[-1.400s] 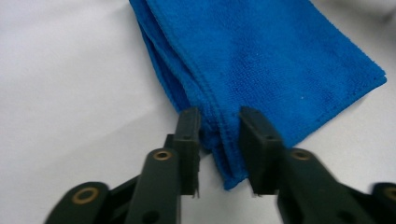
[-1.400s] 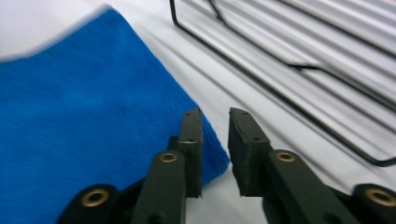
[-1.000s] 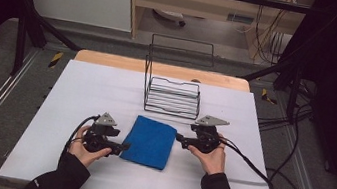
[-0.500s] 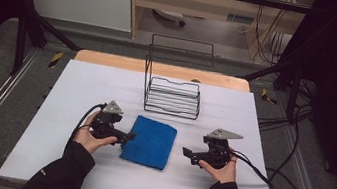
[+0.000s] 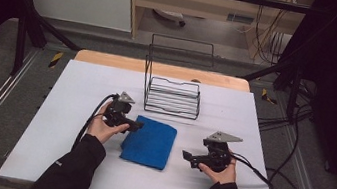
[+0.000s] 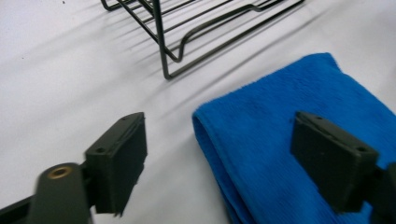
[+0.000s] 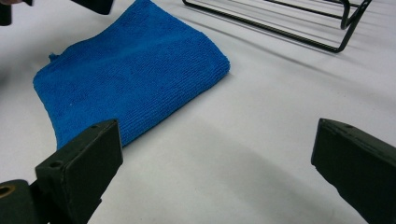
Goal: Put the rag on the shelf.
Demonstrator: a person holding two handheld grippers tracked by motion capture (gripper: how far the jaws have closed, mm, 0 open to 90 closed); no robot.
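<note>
Blue cloth: a folded microfibre towel lying flat on the white desk, near the desk's middle, at about 7 o'clock from the wire rack and apart from it.
Fold: in the left gripper view the doubled, rounded edge of the cloth faces the camera, so there are at least two layers.
Left gripper: at the cloth's 10 o'clock corner, jaws spread wide; in its own view one jaw hangs over bare desk and the other over the cloth, with the folded edge between them. Holding nothing.
Right gripper: well off the cloth at its 3 o'clock side, jaws wide apart and empty, pointing back toward it over bare desk; the cloth lies at 11 o'clock in its view.
Handling, as a judgement: light, soft and limp; it will sag and may unfold if lifted by one layer. The pile looks grippy, not slippery, and nothing about it is fragile.
Where to hold: pinch through all layers at the folded edge or a corner, jaws low to the desk so the under layer is caught too.
Risk: catching only the top layer, or dragging the cloth across the desk instead of lifting it.
</note>
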